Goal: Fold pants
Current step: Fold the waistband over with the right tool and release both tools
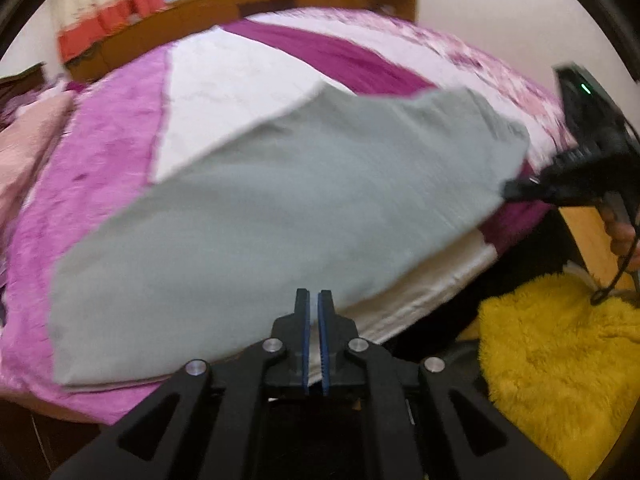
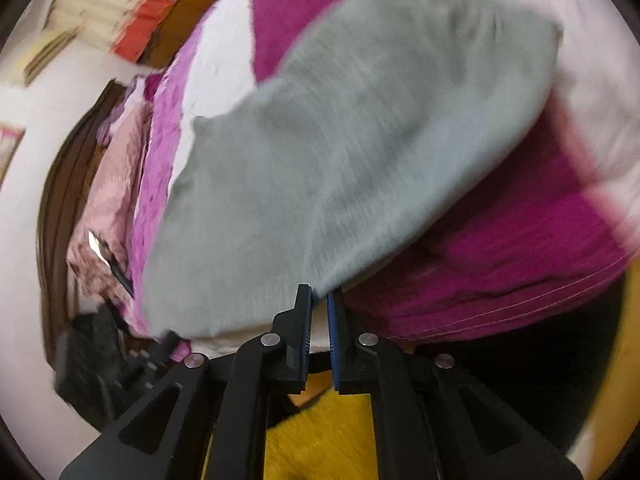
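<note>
Grey pants [image 1: 288, 208] lie spread across the near part of the bed, also filling the right wrist view [image 2: 340, 152]. My left gripper [image 1: 314, 300] is nearly shut at the pants' near edge, which lies just in front of its tips; whether cloth is pinched is hidden. My right gripper [image 2: 320, 300] has its jaws a little apart with the pants' near corner at its tips. It also shows in the left wrist view [image 1: 516, 190] at the pants' right corner. Both views are motion-blurred.
The bed [image 1: 112, 152] has a pink, white and magenta cover, with a wooden headboard [image 1: 280, 0] at the back. A yellow fluffy rug [image 1: 560, 368] lies on the floor at the right. A pink blanket pile [image 2: 108, 208] sits at the bed's left.
</note>
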